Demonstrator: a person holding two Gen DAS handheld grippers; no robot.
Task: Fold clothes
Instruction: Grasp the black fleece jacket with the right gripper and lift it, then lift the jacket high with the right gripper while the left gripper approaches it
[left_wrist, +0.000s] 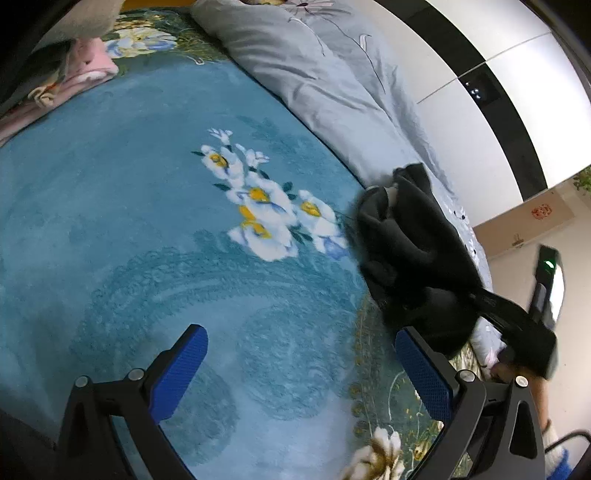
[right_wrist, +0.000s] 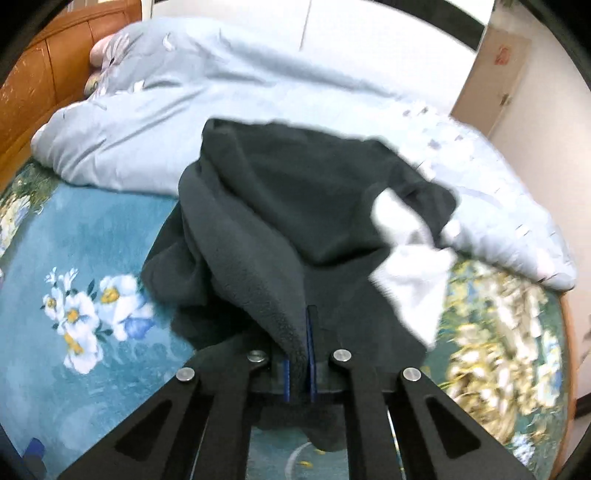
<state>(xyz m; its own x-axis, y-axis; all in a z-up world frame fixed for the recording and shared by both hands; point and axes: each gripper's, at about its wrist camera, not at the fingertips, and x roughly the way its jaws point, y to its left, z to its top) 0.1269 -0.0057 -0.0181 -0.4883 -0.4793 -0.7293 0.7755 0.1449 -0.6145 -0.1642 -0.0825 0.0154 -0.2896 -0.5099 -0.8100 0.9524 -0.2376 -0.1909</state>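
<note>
Nearest the right wrist camera, the right gripper (right_wrist: 300, 354) is clamped on a fold of the one dark grey fleece garment (right_wrist: 280, 206), its blue pads pinching the cloth between them. The garment hangs bunched from that grip and trails onto the blue floral blanket (right_wrist: 110, 229) covering the bed, a single white lining or inner piece (right_wrist: 410, 273) showing at its right side. From the left wrist view, the left gripper (left_wrist: 299, 373) hovers with its two blue-padded fingers (left_wrist: 177, 373) spread wide apart, nothing between them, the garment lying just to its right at the blanket's edge. The fleece looks soft, limp and light, unlikely to slip from textured pads; a hem or shoulder edge seems the best hold for spreading it flat. Farther off lies one rumpled pale grey quilt (right_wrist: 177, 110), and at far left a pink folded cloth (left_wrist: 74, 77).
</note>
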